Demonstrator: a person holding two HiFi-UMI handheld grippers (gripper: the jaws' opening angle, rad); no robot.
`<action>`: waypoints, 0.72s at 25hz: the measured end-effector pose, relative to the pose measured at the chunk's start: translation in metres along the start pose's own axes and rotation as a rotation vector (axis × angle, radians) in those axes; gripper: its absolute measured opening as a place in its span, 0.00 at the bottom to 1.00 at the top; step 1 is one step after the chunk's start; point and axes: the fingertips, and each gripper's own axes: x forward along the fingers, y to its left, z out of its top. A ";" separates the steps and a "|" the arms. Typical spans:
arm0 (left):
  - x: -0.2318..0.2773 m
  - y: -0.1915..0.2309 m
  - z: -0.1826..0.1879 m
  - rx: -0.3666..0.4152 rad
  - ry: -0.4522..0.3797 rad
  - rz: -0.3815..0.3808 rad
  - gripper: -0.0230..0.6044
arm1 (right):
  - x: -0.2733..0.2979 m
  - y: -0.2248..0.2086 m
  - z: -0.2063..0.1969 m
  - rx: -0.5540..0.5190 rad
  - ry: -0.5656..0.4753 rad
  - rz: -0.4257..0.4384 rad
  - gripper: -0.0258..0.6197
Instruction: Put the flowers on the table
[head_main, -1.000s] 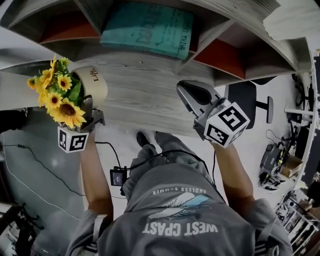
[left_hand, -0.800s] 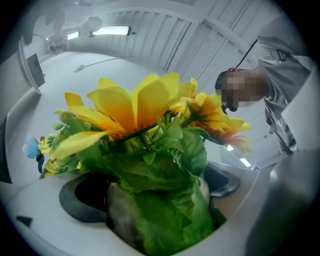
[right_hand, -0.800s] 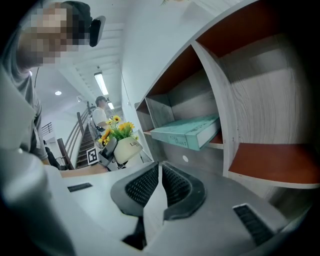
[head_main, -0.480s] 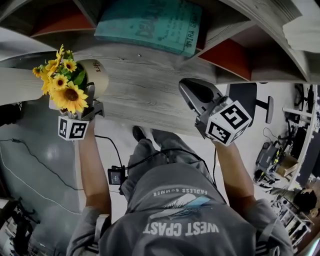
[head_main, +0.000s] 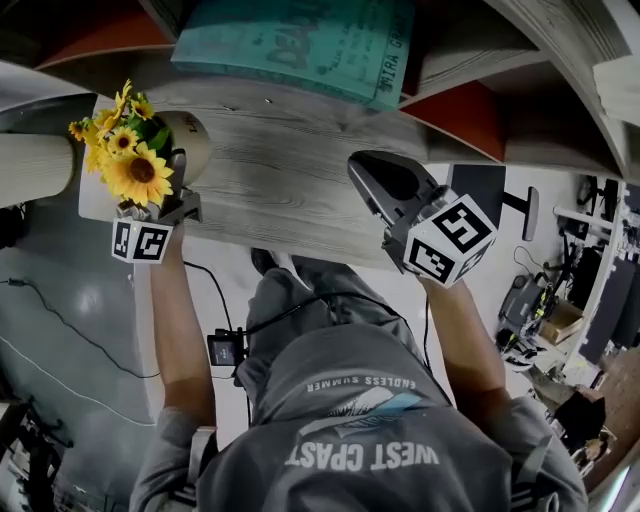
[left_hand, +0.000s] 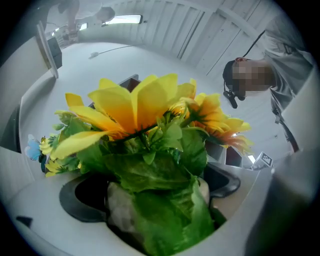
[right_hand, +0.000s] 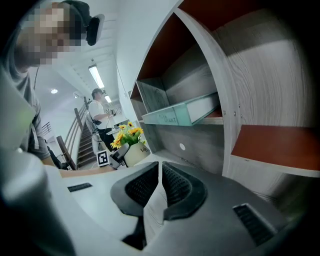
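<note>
1. The left gripper is clamped on the cream pot of flowers, at the table's left end.
2. The right gripper hangs over the table's near edge, jaws pressed together on nothing.
3. Placing looks to be in hand, but I cannot tell whether the pot's base touches the table. The next move calls for keeping it upright, seating it, then releasing.
4. Behind the table, a teal book lies shelved.

Flowers hide most of the pot and the left fingers. Top edge crops the book.
</note>
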 end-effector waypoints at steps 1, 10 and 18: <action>-0.001 0.002 -0.002 -0.005 0.004 0.003 0.97 | 0.001 0.002 0.000 -0.001 0.004 0.000 0.09; -0.006 0.027 -0.030 -0.035 0.046 0.037 0.97 | 0.009 0.005 -0.011 0.015 0.044 -0.010 0.09; -0.012 0.049 -0.060 -0.043 0.111 0.075 0.97 | 0.016 0.007 -0.020 0.020 0.064 -0.006 0.09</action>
